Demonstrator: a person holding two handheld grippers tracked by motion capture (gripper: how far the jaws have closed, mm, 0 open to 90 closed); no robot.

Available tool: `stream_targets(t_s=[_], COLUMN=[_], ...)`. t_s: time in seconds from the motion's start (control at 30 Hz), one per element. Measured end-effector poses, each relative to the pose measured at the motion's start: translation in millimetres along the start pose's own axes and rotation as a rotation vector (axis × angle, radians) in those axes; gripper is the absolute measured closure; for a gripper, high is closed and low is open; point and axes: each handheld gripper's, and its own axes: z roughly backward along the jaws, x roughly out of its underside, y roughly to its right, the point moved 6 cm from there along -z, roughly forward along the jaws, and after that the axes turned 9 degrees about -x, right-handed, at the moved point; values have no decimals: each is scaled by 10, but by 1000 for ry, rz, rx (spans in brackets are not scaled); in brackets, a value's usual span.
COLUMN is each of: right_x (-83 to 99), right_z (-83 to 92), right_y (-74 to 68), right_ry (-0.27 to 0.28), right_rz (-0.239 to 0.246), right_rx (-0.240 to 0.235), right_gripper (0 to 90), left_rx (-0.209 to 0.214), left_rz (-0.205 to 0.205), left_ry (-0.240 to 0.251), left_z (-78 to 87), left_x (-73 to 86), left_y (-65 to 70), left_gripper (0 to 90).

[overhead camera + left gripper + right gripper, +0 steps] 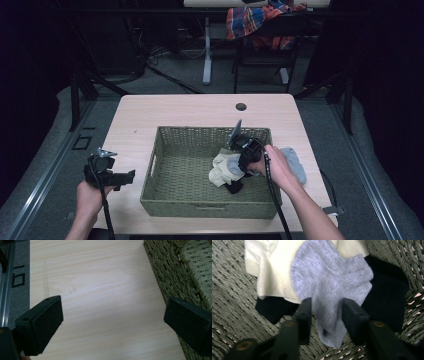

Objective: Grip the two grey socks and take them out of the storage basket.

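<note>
A basket [165, 200] sits on the bench [190, 110], nearer its front edge and a little right of centre. In the basket's right half, a pile of socks [222, 170] lies on its floor, one sock [329, 282] lying on top of the others. Another sock [296, 165] lies on the bench just outside the basket's right wall, near the bench's right edge. The right gripper [325, 312] is over the pile, with the top sock between its jaws. The left gripper [107, 172] is at the bench's front left corner, left of the basket.
</note>
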Motion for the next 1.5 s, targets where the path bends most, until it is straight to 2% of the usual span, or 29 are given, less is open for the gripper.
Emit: stream_targets(t_s=[0.07,0.17,0.23,0.37,0.5,0.73,0.9,1.0,1.07,1.23,1.5], right_x=[5,25,43,58,73,81,60,47,60,96,107], right_z=[-14,-4,44,180,327,510,661,768,845,1004,1264], right_y=[10,28,34,33,32,-19,-40,-56,-50,-40,-28], right_ry=[3,7,0,55,81,127,137,177,181,232,286], right_rz=[3,1,-7,-8,-3,21,45,43,53,37,33], right_rx=[-4,-19,-37,-71,-84,-84,-77,-79,-73,-79,-71], right_gripper=[759,809,815,818,818,819,819,819,819,819,819], left_rx=[-1,2,2,3,0,-8,-10,-11,-11,-11,-12], left_rz=[0,-1,-1,-4,-4,-6,-7,-9,-10,-11,3], left_ry=[1,-1,1,-5,-5,-5,-9,-12,-15,-16,-12], left_z=[3,1,-2,-4,-1,-9,-16,-16,-19,-15,-21], left_x=[-1,0,-1,0,2,4,6,9,11,13,16], left_y=[0,1,1,2,17,12,22,27,26,26,-10], left_gripper=[25,25,25,25,26,26,26,26,26,26,26])
